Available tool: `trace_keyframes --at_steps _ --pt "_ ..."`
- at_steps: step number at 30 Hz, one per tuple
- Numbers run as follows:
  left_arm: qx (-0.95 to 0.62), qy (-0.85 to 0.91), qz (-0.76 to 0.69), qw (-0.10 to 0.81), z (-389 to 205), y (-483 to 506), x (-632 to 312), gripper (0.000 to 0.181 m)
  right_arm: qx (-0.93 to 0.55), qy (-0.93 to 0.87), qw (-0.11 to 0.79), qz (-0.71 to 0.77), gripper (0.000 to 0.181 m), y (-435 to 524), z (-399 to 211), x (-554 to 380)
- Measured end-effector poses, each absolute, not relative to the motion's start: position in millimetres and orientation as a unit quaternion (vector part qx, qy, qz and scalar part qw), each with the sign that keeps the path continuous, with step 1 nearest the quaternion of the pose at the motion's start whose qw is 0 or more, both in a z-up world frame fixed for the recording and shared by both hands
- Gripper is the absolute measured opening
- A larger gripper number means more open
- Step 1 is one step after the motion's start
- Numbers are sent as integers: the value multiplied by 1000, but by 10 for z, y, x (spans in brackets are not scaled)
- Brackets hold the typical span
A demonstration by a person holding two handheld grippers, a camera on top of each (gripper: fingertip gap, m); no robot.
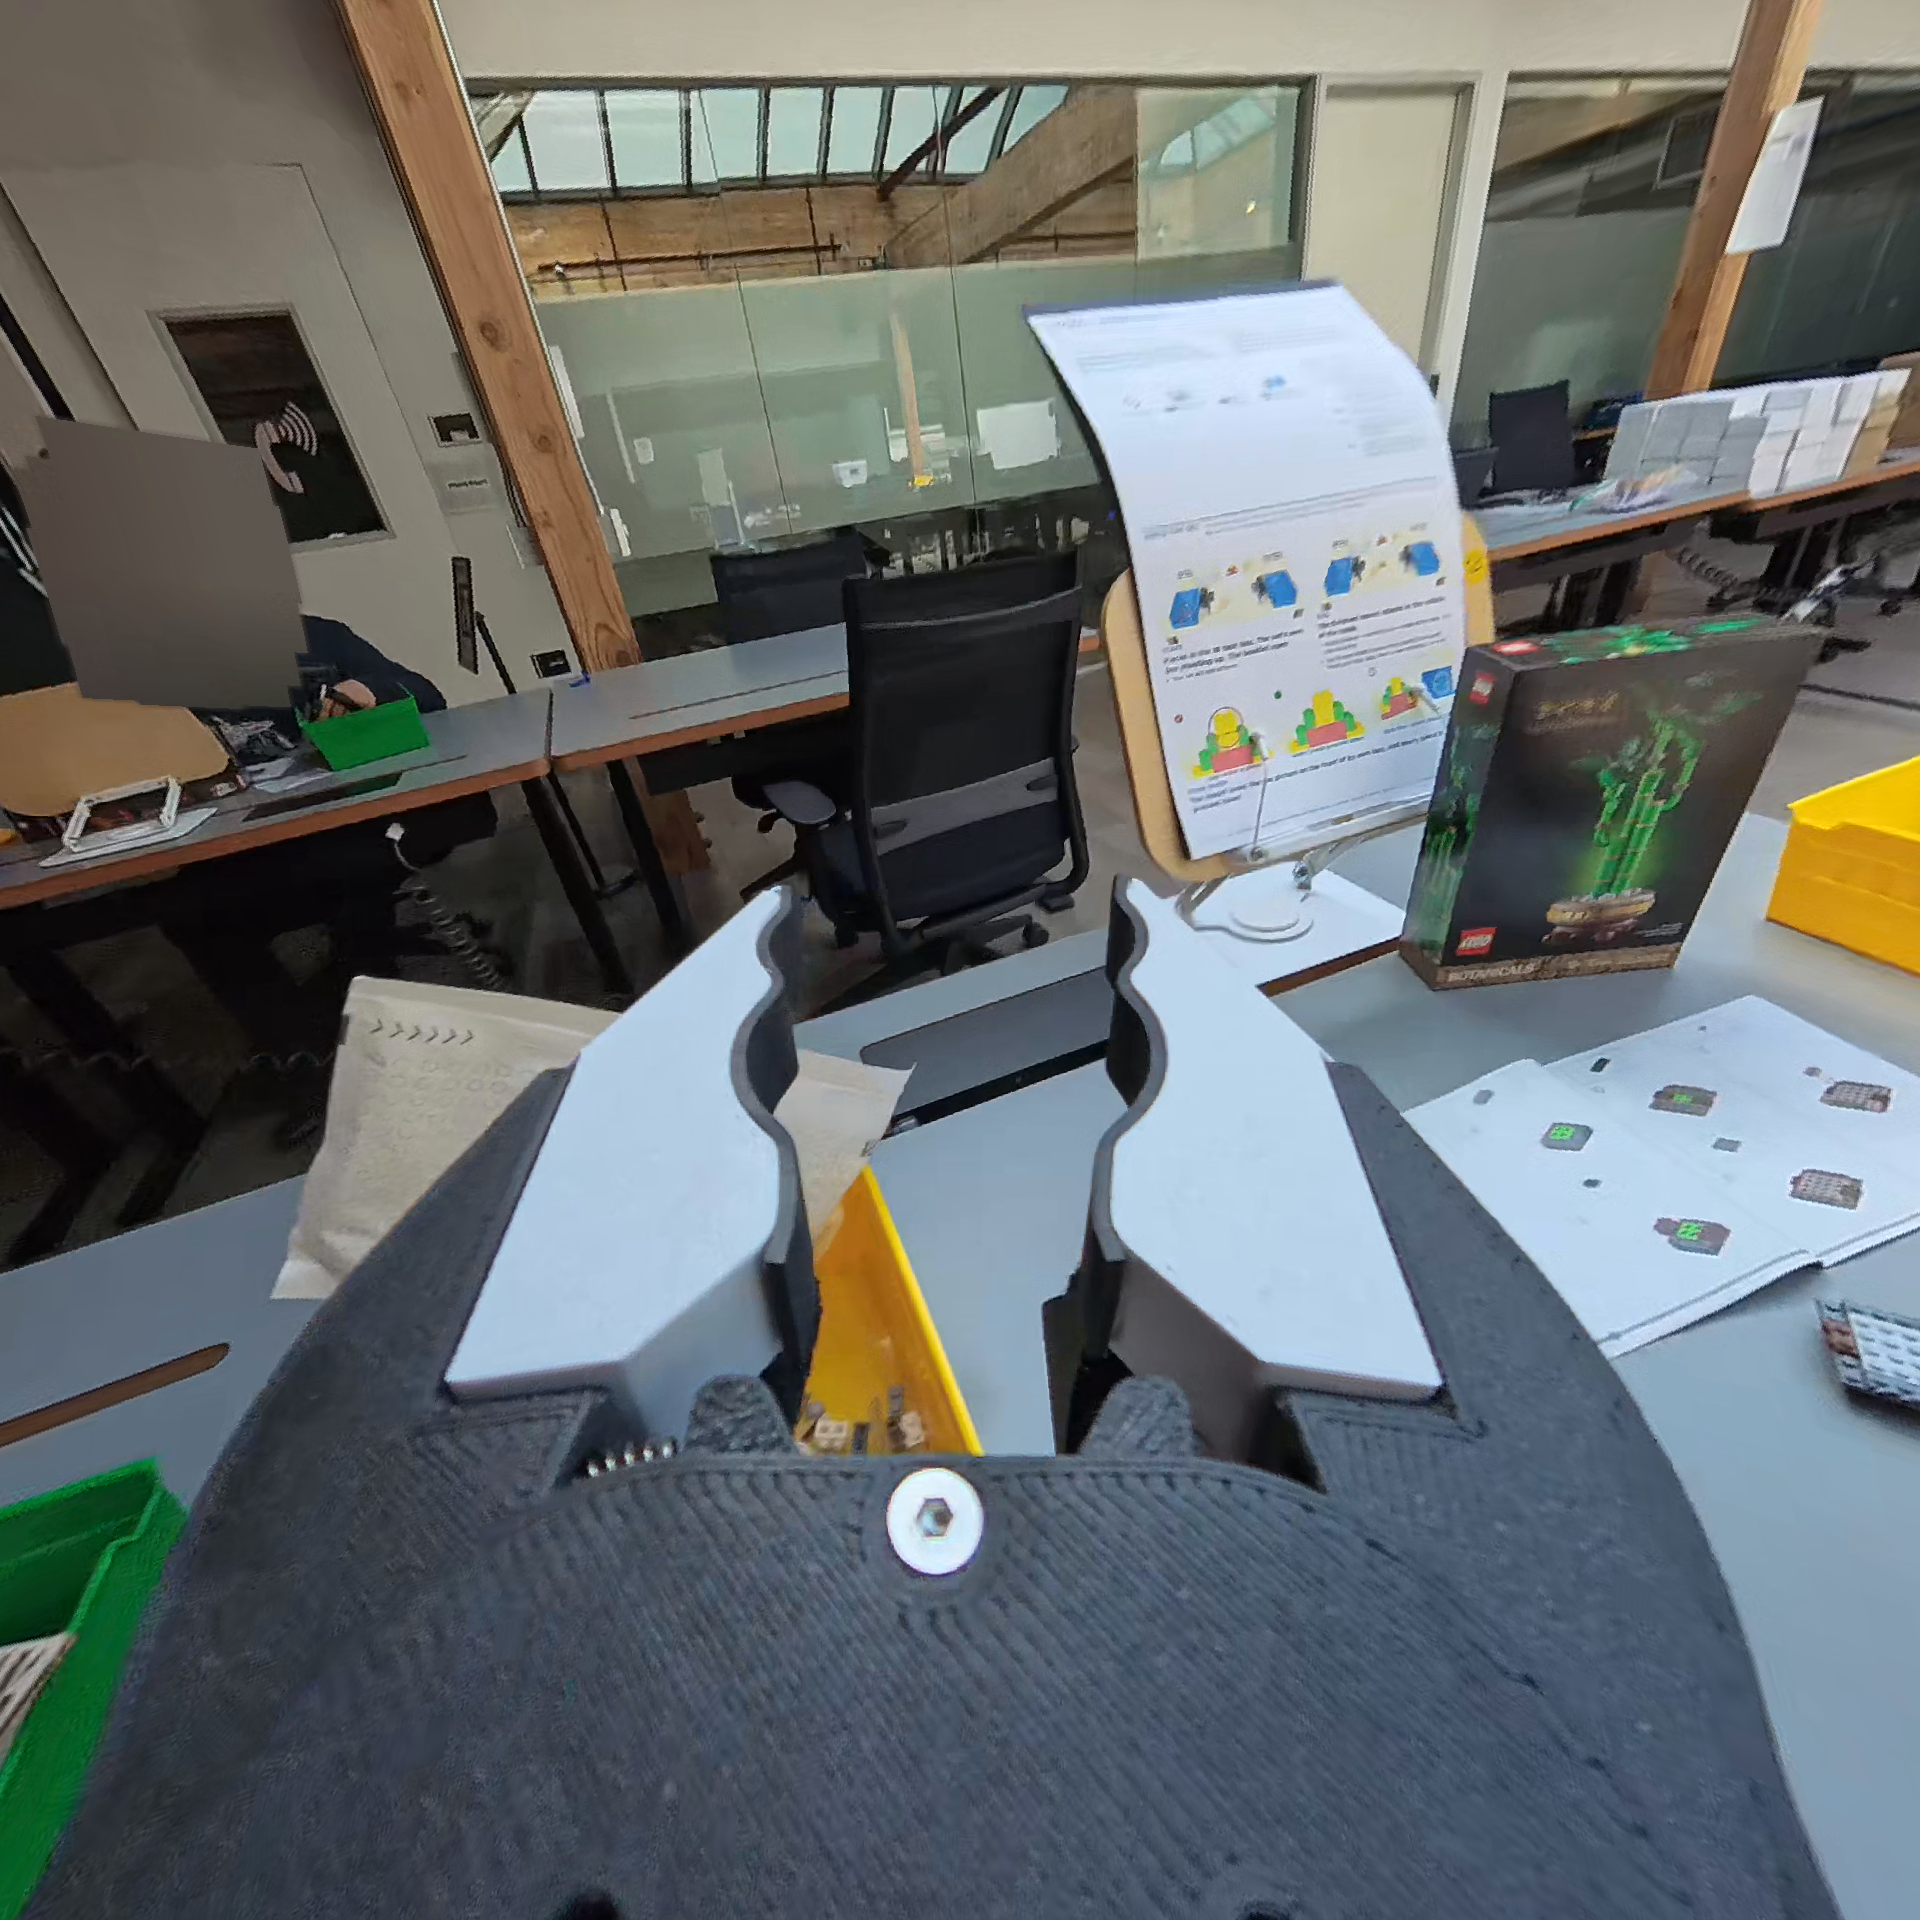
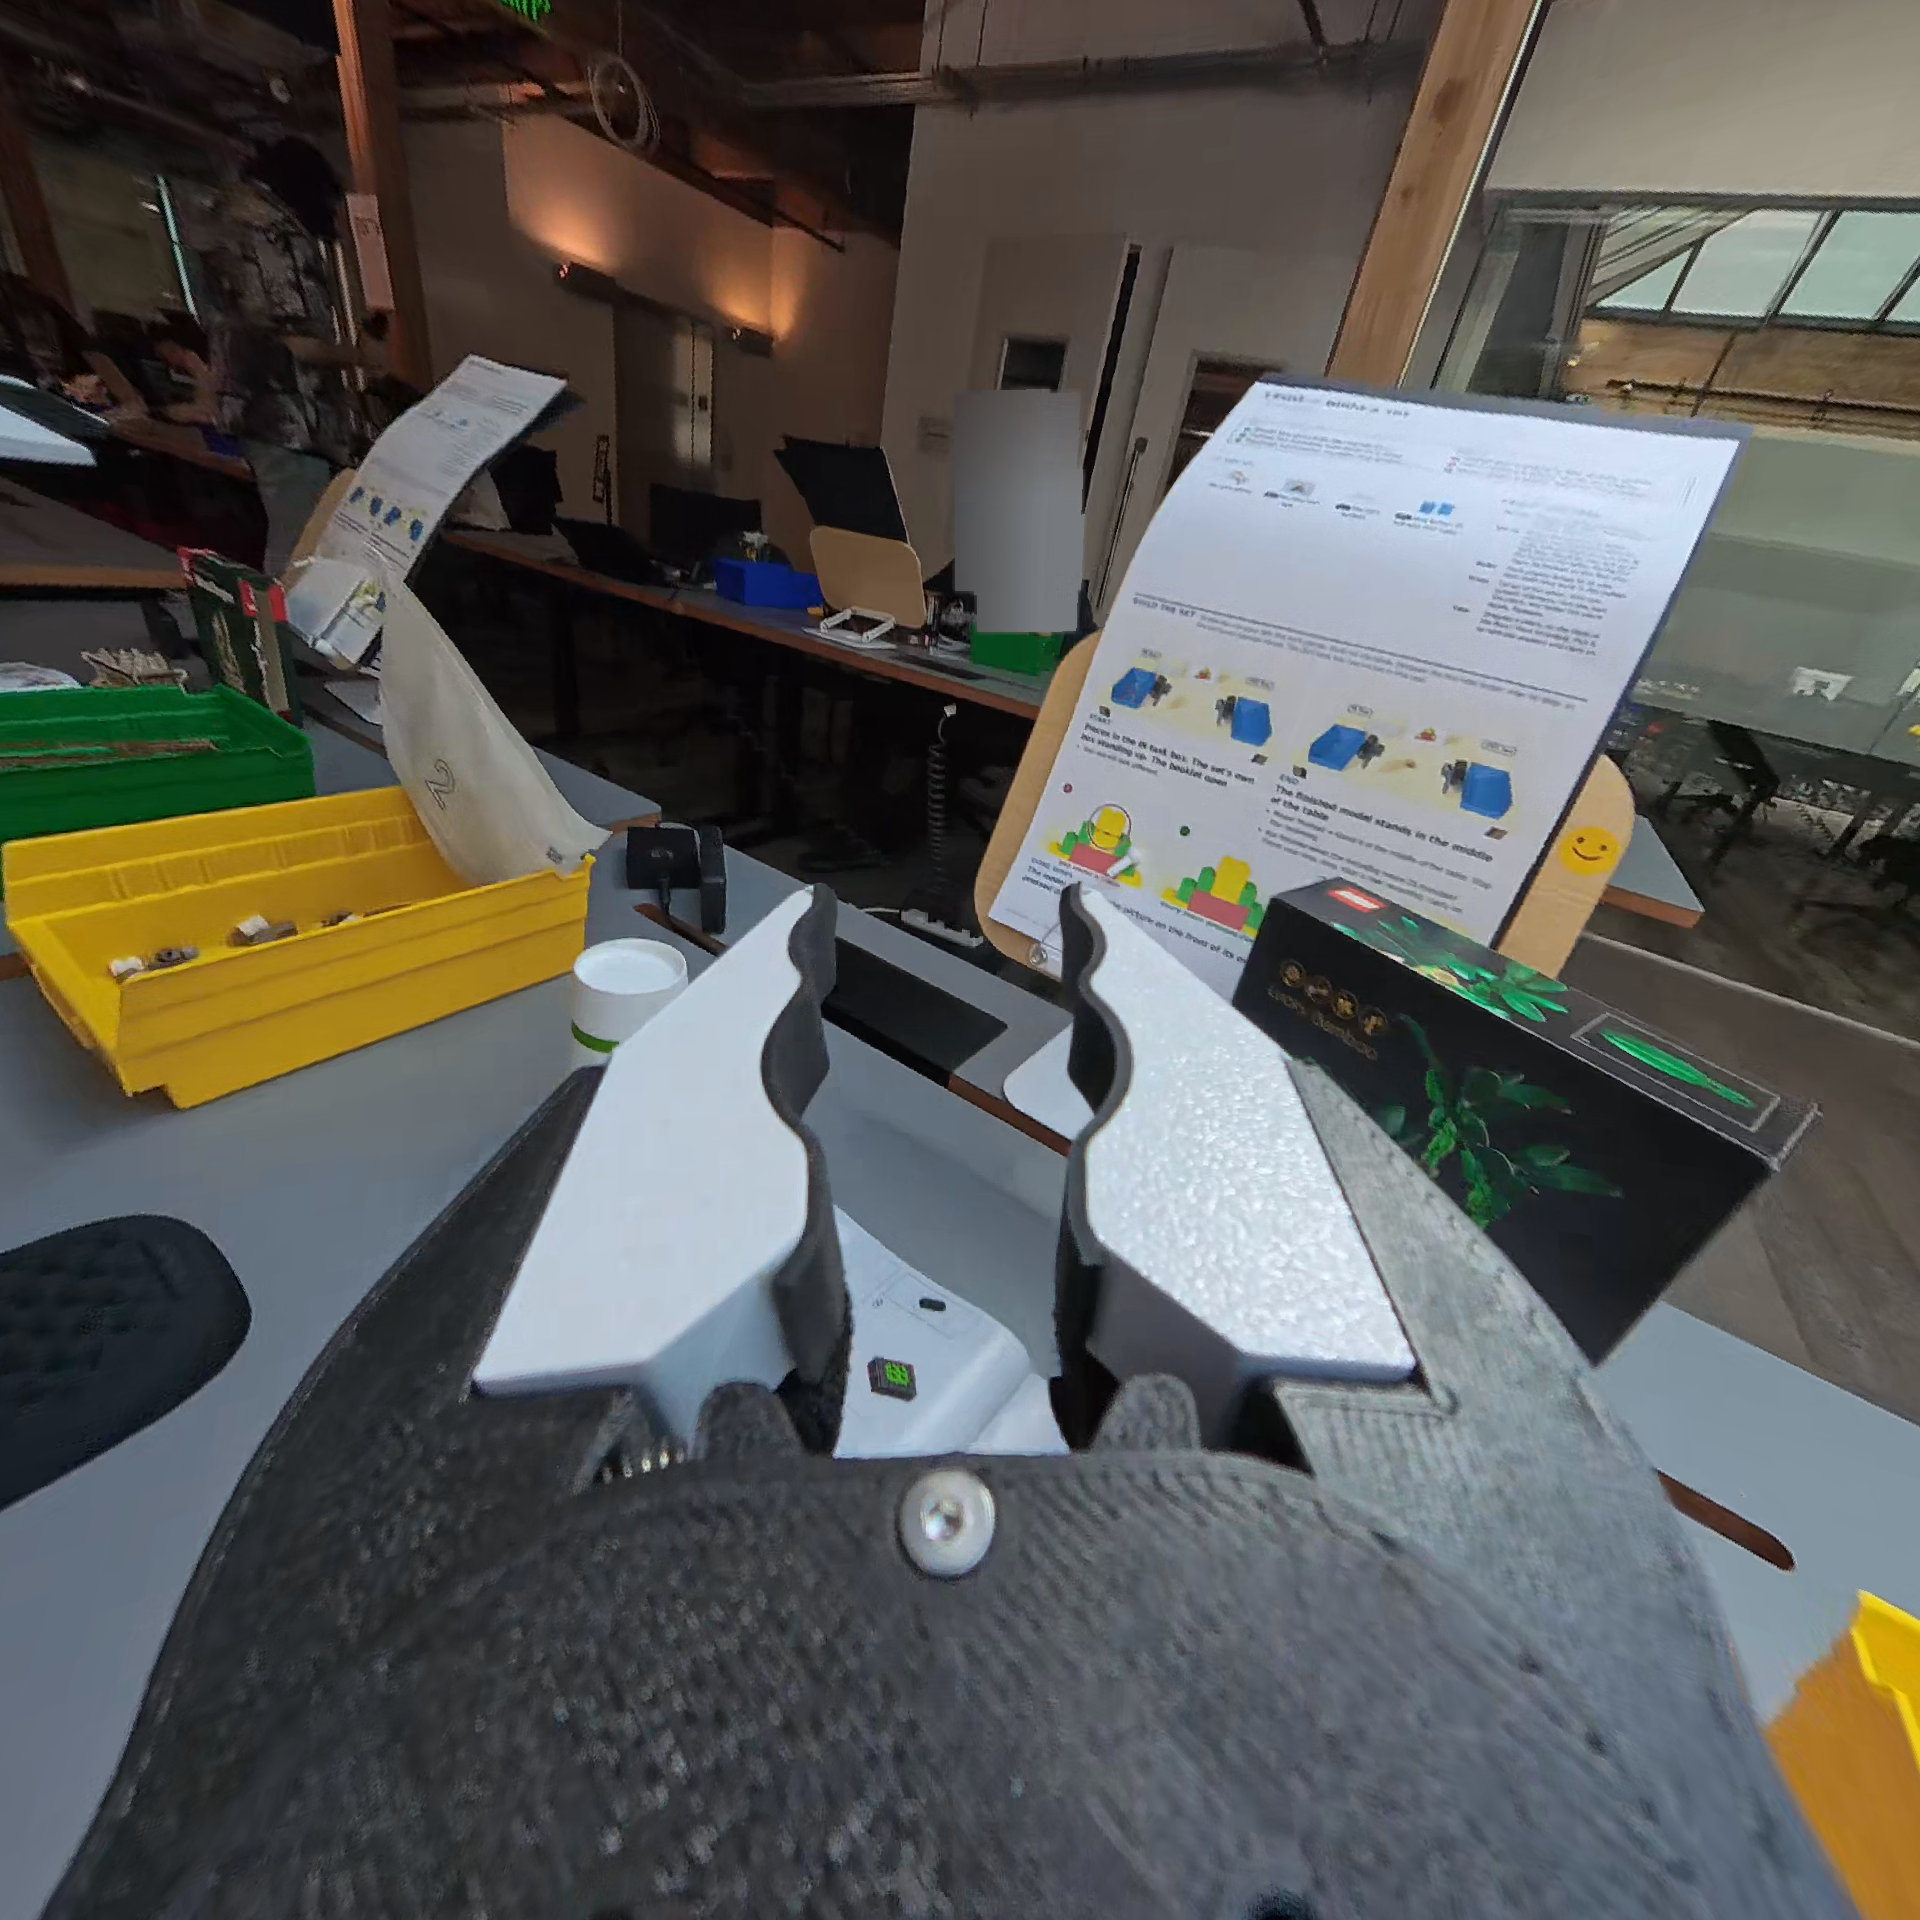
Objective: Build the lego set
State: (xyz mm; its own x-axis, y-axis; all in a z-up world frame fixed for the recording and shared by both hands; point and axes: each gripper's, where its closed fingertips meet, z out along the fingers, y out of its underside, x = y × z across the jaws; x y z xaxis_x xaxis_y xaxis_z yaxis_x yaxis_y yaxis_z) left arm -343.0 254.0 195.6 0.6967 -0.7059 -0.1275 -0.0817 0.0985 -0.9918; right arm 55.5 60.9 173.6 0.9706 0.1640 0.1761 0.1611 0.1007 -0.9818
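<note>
My left gripper (image 1: 951, 925) is open and empty, held above the grey table (image 1: 987, 1247) over a yellow bin (image 1: 894, 1340) with small loose pieces. My right gripper (image 2: 945, 914) is open and empty above the open instruction booklet (image 2: 925, 1351). The booklet also lies to the right in the left wrist view (image 1: 1683, 1153). The black set box (image 1: 1590, 800) stands upright at the back right; it shows close by in the right wrist view (image 2: 1507, 1122). The yellow bin of pieces (image 2: 281, 935) sits at the left in the right wrist view, with a paper parts bag (image 2: 457, 758) leaning in it.
A printed sheet on a wooden stand (image 1: 1278, 582) stands at the table's back edge (image 2: 1351, 665). A white cup (image 2: 623, 987) and a black device (image 2: 675, 862) sit near the bin. Green bins (image 2: 145, 748), another yellow bin (image 1: 1860, 862) and a small studded build (image 1: 1870, 1351) are at the sides. My right fingertips sit around 45 centimeters from my left ones. The small studded build (image 1: 1870, 1351) lies some 30 centimeters from my right tips, 50 centimeters from my left tips.
</note>
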Motion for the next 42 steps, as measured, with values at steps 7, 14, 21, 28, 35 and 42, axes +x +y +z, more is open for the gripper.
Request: trace_keyframes --at_steps 7,14,21,28,35,42 --pt "-777 408 -123 463 633 2972 -3700 34 -629 -189 754 25 43 1082 1966 -344" --pt "-882 404 -41 238 -484 3354 -4241 28 -644 -260 717 64 47 1432 1797 -993" --pt "-902 391 -164 80 -1142 3398 -3998 29 -665 -321 673 47 47 1401 1482 -1091" --pt "-852 514 -42 93 -1415 3521 -4133 28 -667 -316 672 55 47 1502 1465 -1033" --pt "-861 503 -51 60 -1537 3492 -4111 27 -674 -314 668 35 47 1547 1427 -984" --pt "-868 495 -33 38 -1552 3444 -4160 28 -666 -316 676 25 47 1490 1487 -977"
